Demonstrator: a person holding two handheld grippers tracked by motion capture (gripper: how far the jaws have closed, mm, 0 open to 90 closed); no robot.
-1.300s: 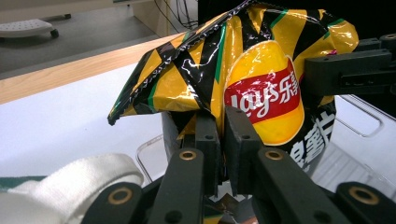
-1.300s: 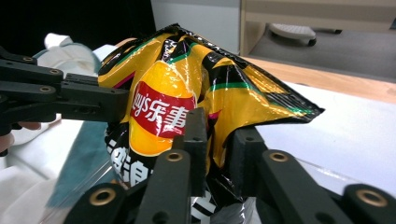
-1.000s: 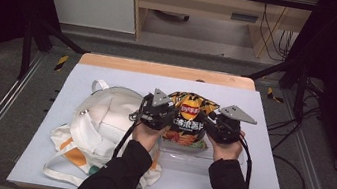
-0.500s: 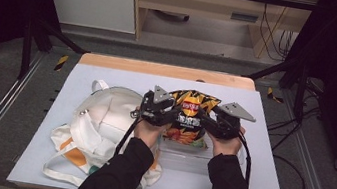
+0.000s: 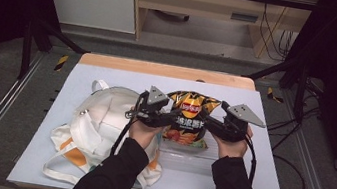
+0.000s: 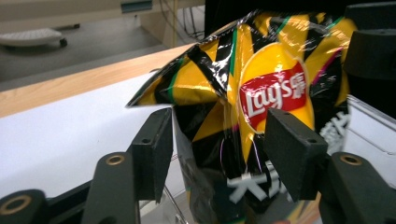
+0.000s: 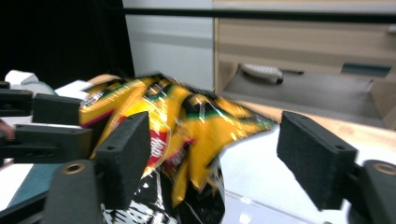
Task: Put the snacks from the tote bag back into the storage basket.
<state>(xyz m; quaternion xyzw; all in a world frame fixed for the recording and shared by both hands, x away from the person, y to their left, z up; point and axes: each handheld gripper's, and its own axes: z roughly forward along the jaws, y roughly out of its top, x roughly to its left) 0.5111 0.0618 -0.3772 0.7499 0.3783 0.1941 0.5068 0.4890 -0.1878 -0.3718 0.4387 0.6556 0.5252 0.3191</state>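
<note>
A yellow and black Lay's chip bag [image 5: 188, 120] stands upright in a clear plastic box [image 5: 182, 155] at the table's middle. My left gripper [image 5: 165, 118] is at the bag's left edge and my right gripper [image 5: 210, 125] at its right edge. In the left gripper view the bag [image 6: 261, 88] sits between the spread pads [image 6: 152, 149], which do not press on it; these jaws have just been opening. In the right gripper view the bag [image 7: 187, 126] lies against the left pad [image 7: 126, 154], and the other pad stands well off it. These jaws have also just been opening.
A white backpack [image 5: 102, 120] with orange trim lies on the white table cover [image 5: 253, 188], left of the bag and under the left forearm. The wooden table edge [image 5: 165, 70] runs along the far side. Black frame posts stand at both sides.
Both grippers' jaws have spread apart and let go of the bag's upper edges. The bag's top, stretched wide before, now stands narrower. The hands have barely shifted.
</note>
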